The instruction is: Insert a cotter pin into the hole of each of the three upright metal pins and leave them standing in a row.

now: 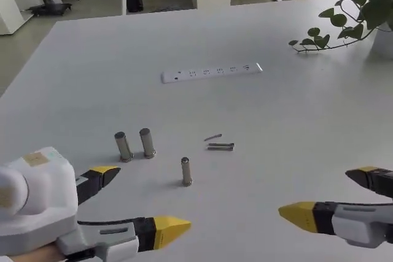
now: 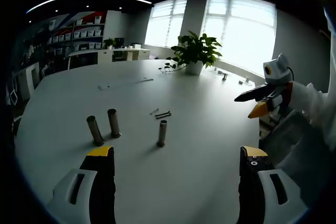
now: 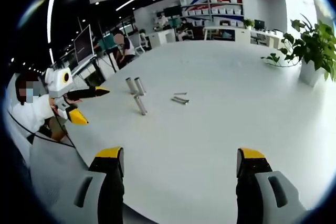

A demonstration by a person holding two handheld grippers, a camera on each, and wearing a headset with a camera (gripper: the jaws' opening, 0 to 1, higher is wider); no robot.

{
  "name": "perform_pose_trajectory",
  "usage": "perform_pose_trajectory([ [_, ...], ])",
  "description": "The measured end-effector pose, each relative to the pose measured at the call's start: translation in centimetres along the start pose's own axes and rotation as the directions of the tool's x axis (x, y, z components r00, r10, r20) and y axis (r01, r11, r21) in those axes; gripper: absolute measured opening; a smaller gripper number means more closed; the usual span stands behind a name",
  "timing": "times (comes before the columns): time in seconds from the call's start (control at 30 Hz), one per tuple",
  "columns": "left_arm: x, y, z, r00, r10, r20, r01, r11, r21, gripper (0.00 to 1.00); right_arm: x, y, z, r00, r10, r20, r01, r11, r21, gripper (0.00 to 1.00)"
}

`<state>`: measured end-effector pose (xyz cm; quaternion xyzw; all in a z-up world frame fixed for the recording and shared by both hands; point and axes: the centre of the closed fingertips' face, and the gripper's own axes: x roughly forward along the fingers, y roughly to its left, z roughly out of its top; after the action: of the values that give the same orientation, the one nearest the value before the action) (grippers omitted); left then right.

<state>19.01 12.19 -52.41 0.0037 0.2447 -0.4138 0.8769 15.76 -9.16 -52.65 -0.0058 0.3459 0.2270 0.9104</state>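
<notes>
Left gripper [image 1: 142, 199] low at the near left of the white table [image 1: 295, 108], held above it, jaws wide apart, nothing between the yellow tips, touching nothing. Just ahead of it a metal pin [image 1: 123, 146] stands upright, with a second pin [image 1: 147, 143] upright just beside it on the right, close but apart. Both are plain grey cylinders, slightly wider at the foot. Third pin [image 1: 186, 171] also upright, nearer the person and off to the right of the pair, so the three make a bent line rather than a straight row. Cross holes too small to make out. Right of the third pin and a little farther back, the cotter pins [image 1: 220, 146] lie flat and loose on the table, what looks like two side by side. A stray cotter pin [image 1: 213, 137] lies just behind them, tilted. All lie apart from the upright pins. Right gripper [image 1: 323, 194] at the near right, well apart from the parts, jaws spread just as wide, empty. Far back: white power strip [image 1: 212, 72] mid-table, potted plant [image 1: 356, 4] at the far right corner
</notes>
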Motion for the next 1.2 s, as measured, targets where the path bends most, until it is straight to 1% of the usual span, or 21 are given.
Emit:
perform_pose_trajectory([
  [0.07, -0.2, 0.2, -0.1, 0.9999, 0.008, 0.009, -0.008, 1.000, -0.022, 0.99, 0.0, 0.1, 0.0, 1.0000, 0.006, -0.002, -0.006, 1.000, -0.001, 0.87],
  [0.13, -0.5, 0.2, -0.2, 0.9999, 0.010, 0.003, -0.010, 1.000, -0.027, 0.99, 0.0, 0.1, -0.1, 0.9999, 0.012, -0.005, -0.012, 1.000, -0.002, 0.87],
  [0.2, -0.9, 0.1, -0.1, 0.9999, 0.010, 0.009, -0.010, 1.000, -0.028, 0.99, 0.1, 0.2, -0.1, 0.9998, 0.018, -0.012, -0.018, 1.000, -0.006, 0.87],
  [0.37, -1.4, -0.7, -0.1, 0.9998, 0.002, 0.022, -0.001, 0.999, -0.053, 0.99, -0.1, 0.2, 0.3, 0.9991, 0.034, -0.024, -0.035, 0.999, -0.025, 0.87],
  [0.4, -1.4, -0.9, -0.1, 0.9998, -0.005, 0.021, 0.007, 0.998, -0.067, 0.99, 0.0, 0.1, 0.6, 0.9989, 0.037, -0.028, -0.038, 0.999, -0.035, 0.87],
  [0.47, -1.6, -1.1, -0.2, 0.9998, -0.001, 0.022, 0.002, 0.998, -0.069, 0.99, 0.1, -0.3, 1.0, 0.9986, 0.036, -0.037, -0.038, 0.998, -0.054, 0.87],
  [0.53, -1.9, -1.5, -0.2, 0.9994, 0.001, 0.033, 0.002, 0.996, -0.089, 0.99, 0.3, -0.9, 1.9, 0.9989, 0.024, -0.039, -0.027, 0.997, -0.070, 0.87],
  [0.6, -2.1, -1.8, 0.4, 0.9962, -0.001, 0.087, 0.015, 0.988, -0.152, 0.99, 0.4, -1.1, 2.7, 0.9986, 0.034, -0.040, -0.037, 0.995, -0.089, 0.87],
  [0.63, -2.3, -2.0, 0.7, 0.9938, -0.002, 0.111, 0.022, 0.983, -0.182, 0.99, 0.6, -1.2, 3.4, 0.9988, 0.034, -0.036, -0.038, 0.994, -0.105, 0.88],
  [0.67, -2.5, -1.9, 0.8, 0.9927, 0.005, 0.121, 0.018, 0.982, -0.187, 0.99, 0.7, -1.2, 3.9, 0.9987, 0.037, -0.034, -0.041, 0.991, -0.127, 0.88],
  [0.73, -2.9, -1.9, 0.5, 0.9937, 0.015, 0.111, 0.005, 0.983, -0.185, 0.99, 1.0, -1.8, 4.8, 0.9989, 0.013, -0.044, -0.020, 0.989, -0.146, 0.93],
  [0.77, -3.1, -1.9, 0.3, 0.9945, 0.025, 0.102, -0.005, 0.981, -0.192, 0.99, 1.3, -1.9, 5.3, 0.9985, 0.014, -0.054, -0.023, 0.985, -0.169, 0.95],
  [0.83, -3.5, -1.8, 0.0, 0.9945, 0.033, 0.100, -0.013, 0.982, -0.190, 0.99, 1.6, -2.0, 6.2, 0.9987, 0.014, -0.049, -0.023, 0.983, -0.184, 0.95],
  [0.87, -3.7, -1.8, 0.0, 0.9942, 0.036, 0.101, -0.016, 0.981, -0.193, 0.99, 1.9, -2.0, 6.9, 0.9988, 0.020, -0.045, -0.028, 0.979, -0.201, 0.96],
  [0.93, -4.0, -1.7, -0.2, 0.9941, 0.044, 0.100, -0.023, 0.979, -0.201, 0.99, 2.3, -1.8, 7.6, 0.9978, 0.036, -0.055, -0.048, 0.971, -0.233, 0.97],
  [0.97, -4.3, -1.7, -0.2, 0.9937, 0.052, 0.099, -0.031, 0.979, -0.203, 0.99, 2.5, -1.8, 8.0, 0.9979, 0.035, -0.054, -0.047, 0.968, -0.248, 0.97],
  [1.0, -4.4, -1.6, -0.3, 0.9933, 0.058, 0.100, -0.037, 0.978, -0.204, 0.99, 2.9, -1.7, 8.6, 0.9973, 0.041, -0.060, -0.057, 0.957, -0.284, 0.98],
  [1.1, -4.9, -1.7, -0.1, 0.9916, 0.070, 0.109, -0.046, 0.977, -0.209, 0.99, 3.9, -1.6, 9.7, 0.9954, 0.052, -0.081, -0.076, 0.939, -0.337, 0.97],
  [1.13, -5.1, -1.7, -0.1, 0.9912, 0.073, 0.111, -0.048, 0.976, -0.210, 0.99, 4.3, -1.7, 10.0, 0.9945, 0.054, -0.089, -0.083, 0.927, -0.366, 0.97],
  [1.17, -5.2, -1.8, -0.1, 0.9904, 0.078, 0.114, -0.052, 0.976, -0.212, 0.99, 4.9, -1.8, 10.3, 0.9930, 0.051, -0.107, -0.091, 0.907, -0.412, 0.97],
  [1.2, -5.3, -1.8, -0.2, 0.9899, 0.082, 0.116, -0.055, 0.975, -0.213, 0.99, 5.4, -2.1, 10.2, 0.9907, 0.039, -0.130, -0.093, 0.894, -0.438, 0.97],
])
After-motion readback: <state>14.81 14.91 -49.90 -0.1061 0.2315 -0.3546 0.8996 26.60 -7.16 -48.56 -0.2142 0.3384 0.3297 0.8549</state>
